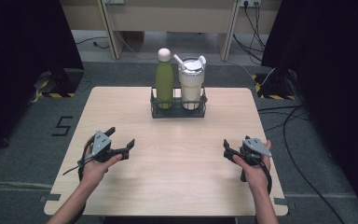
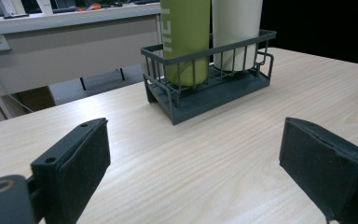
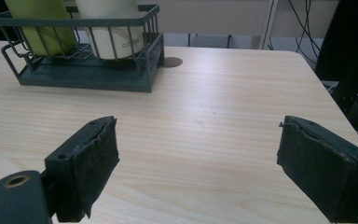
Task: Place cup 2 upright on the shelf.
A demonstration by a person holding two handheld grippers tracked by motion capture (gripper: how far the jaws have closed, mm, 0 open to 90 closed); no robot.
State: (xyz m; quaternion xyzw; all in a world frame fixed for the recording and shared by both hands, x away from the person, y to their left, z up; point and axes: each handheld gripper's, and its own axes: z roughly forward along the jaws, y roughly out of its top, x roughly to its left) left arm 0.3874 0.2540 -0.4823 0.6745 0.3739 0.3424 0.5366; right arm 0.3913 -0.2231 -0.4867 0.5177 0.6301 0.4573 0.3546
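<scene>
Your desk [image 1: 177, 154] is pale wood on grey carpet, dark curtains either side. A "5" [image 1: 63, 126] is taped on the floor. Left gripper [image 1: 120, 142] and right gripper [image 1: 228, 150]: jaws open, empty; bottle lettering is unreadable.

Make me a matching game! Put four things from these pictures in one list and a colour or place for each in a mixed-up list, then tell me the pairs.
Things:
1. bottle
2. tumbler
3. wire basket
4. left gripper

Colour or place:
A. dark grey, holding both drinks
B. green with a pale cap
C. open, empty, near the table's left edge
D. cream, with a lid and a straw

Pairs: 1-B, 2-D, 3-A, 4-C
</scene>
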